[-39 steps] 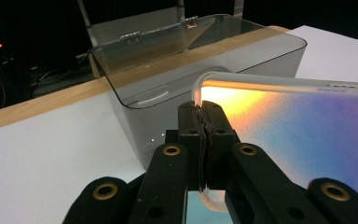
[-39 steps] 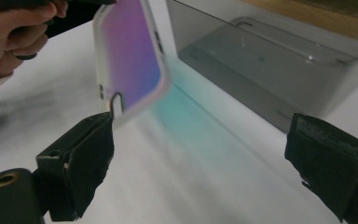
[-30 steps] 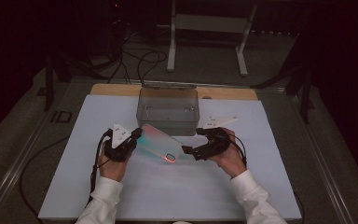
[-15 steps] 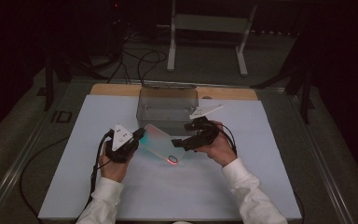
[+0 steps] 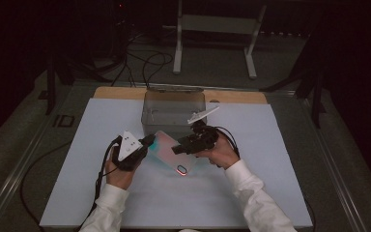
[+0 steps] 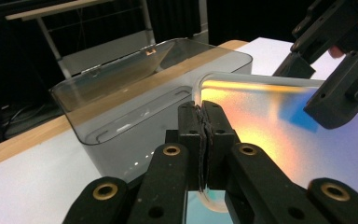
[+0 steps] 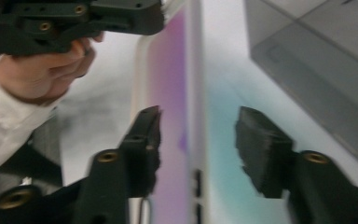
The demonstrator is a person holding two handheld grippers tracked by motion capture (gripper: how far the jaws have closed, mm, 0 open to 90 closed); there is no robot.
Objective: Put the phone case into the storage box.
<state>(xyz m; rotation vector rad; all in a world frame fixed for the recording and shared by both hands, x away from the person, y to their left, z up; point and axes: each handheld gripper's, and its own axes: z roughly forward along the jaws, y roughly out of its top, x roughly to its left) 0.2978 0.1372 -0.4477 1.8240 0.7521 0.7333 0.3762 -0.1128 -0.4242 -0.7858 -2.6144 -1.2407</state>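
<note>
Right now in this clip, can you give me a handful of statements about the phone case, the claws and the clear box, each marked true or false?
1. The left claw is shut on an edge of the phone case. True.
2. The right claw is clamped tight on the case. False: its jaws stand open on either side of the case's edge.
3. The phone case lies inside the clear box. False: it is held in front of the box, above the white table cover.
4. The clear box has no lid on it. True.
5. The person wears dark sleeves. False: both sleeves are white.
</note>
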